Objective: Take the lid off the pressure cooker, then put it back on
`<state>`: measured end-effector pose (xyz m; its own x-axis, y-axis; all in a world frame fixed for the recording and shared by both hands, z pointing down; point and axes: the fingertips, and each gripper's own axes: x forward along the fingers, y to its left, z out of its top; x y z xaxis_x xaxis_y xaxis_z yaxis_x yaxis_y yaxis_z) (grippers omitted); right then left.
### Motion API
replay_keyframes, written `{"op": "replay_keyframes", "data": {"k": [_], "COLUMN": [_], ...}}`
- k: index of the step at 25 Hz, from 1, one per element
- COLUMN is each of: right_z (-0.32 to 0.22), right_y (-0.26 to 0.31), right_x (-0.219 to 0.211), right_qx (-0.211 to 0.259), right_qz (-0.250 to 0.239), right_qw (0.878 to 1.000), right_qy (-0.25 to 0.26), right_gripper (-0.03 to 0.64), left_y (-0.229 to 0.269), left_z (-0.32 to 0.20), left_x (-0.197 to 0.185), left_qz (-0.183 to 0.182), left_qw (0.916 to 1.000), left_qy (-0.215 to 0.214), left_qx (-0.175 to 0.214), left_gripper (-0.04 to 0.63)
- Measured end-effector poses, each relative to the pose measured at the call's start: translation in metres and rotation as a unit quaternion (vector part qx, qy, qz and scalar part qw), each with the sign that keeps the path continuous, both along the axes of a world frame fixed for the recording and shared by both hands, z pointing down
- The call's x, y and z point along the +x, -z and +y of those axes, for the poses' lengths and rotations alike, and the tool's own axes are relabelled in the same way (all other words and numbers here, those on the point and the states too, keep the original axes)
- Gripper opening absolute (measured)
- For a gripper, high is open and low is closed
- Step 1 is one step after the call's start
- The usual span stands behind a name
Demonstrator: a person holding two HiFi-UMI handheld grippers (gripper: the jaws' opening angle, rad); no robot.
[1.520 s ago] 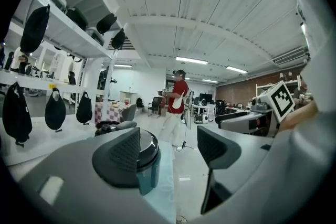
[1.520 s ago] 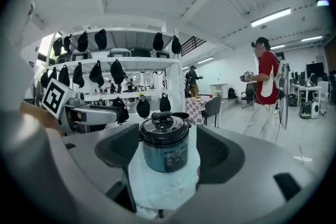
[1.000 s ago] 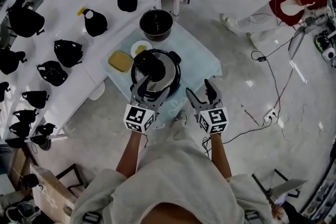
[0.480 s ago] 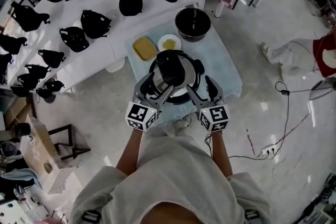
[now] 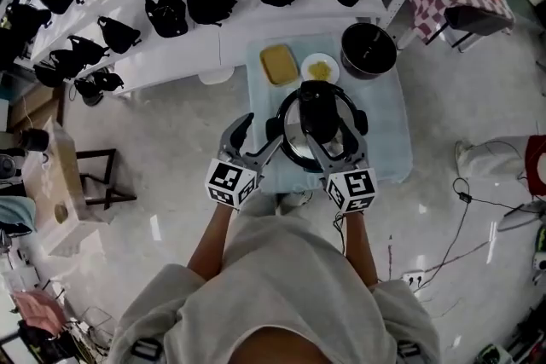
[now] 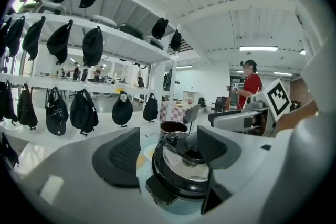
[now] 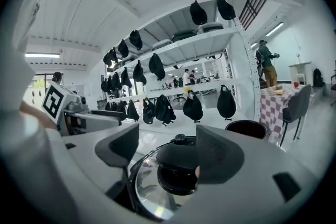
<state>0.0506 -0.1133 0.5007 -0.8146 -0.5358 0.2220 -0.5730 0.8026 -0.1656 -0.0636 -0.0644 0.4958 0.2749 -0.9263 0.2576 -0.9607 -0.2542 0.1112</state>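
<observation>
Pressure cooker (image 5: 317,122) lid (image 7: 147,191): knob (image 7: 176,162) sits betw. right gripper's (image 5: 335,151) spread jaws, not clamped. Left gripper (image 5: 256,139) also released, just left of the pot. Lid's on; cooker on blue-clothed table (image 5: 394,141), black bowl (image 5: 368,49) behind.

In the head view the right gripper (image 5: 334,146) covers the near rim of the pressure cooker (image 5: 294,132). In the right gripper view its body hides the cooker's lower part, and 1 jaw covers the right side of the lid handle (image 7: 176,165). Food on the small plate (image 5: 304,64) is too small to tell.
</observation>
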Motion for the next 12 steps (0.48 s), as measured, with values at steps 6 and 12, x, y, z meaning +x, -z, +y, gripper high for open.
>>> {"op": "replay_keyframes", "data": {"k": [6,12], "right_z": [-0.004,-0.004], "right_y": [-0.002,-0.005], "right_x": [-0.013,-0.022], "right_qx": [0.006,0.004], "right_qz": [0.027,0.053], "right_qw": [1.0,0.998], "right_qy": [-0.014,-0.034], "right_gripper": [0.318,0.318], "left_y": [-0.005,-0.006], "left_z": [-0.014,-0.03], "left_x": [-0.012,-0.017], "left_qz": [0.019,0.026], "left_qw": [0.9996,0.9973], "left_qy": [-0.022,-0.067], "left_qx": [0.009,0.015], "left_gripper": [0.322,0.322]}}
